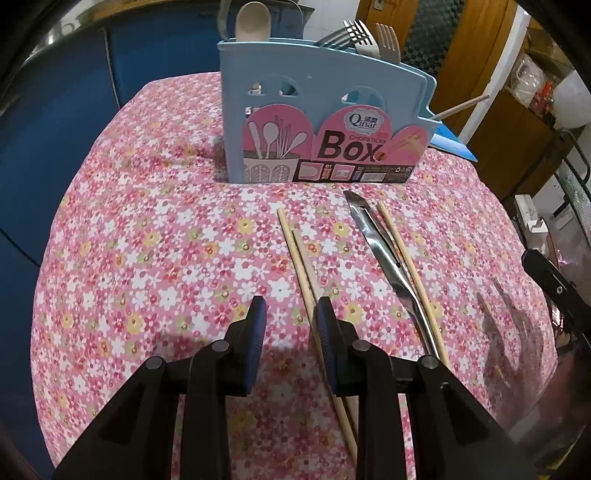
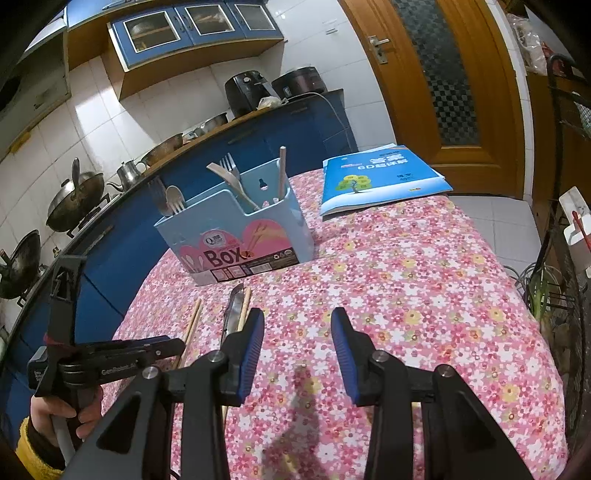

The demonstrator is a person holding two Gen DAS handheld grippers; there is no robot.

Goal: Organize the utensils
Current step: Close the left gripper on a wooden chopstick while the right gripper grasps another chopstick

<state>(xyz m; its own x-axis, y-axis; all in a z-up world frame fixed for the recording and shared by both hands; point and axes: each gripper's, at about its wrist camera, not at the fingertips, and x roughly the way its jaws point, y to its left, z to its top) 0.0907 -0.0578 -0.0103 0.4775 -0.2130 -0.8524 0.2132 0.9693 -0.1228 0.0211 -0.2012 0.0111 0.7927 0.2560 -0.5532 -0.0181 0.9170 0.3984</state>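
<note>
A light blue utensil box (image 1: 325, 122) labelled "Box" stands at the far side of the floral table, with a spoon (image 1: 253, 20) and forks (image 1: 347, 35) sticking out of it. On the cloth before it lie two wooden chopsticks (image 1: 295, 251), a steel knife (image 1: 388, 254) and a third chopstick (image 1: 406, 266). My left gripper (image 1: 290, 310) hovers open over the near end of the chopstick pair, which runs under its right finger. In the right wrist view my right gripper (image 2: 297, 321) is open above bare cloth, just right of the knife (image 2: 234, 306). The left gripper (image 2: 177, 345) shows there, held by a hand (image 2: 55, 410).
A blue book (image 2: 376, 177) lies at the table's far right corner. Behind the table runs a blue kitchen counter with woks (image 2: 74, 199) and a kettle (image 2: 127, 173). A wooden door (image 2: 443, 92) and a wire rack (image 2: 569, 229) stand to the right.
</note>
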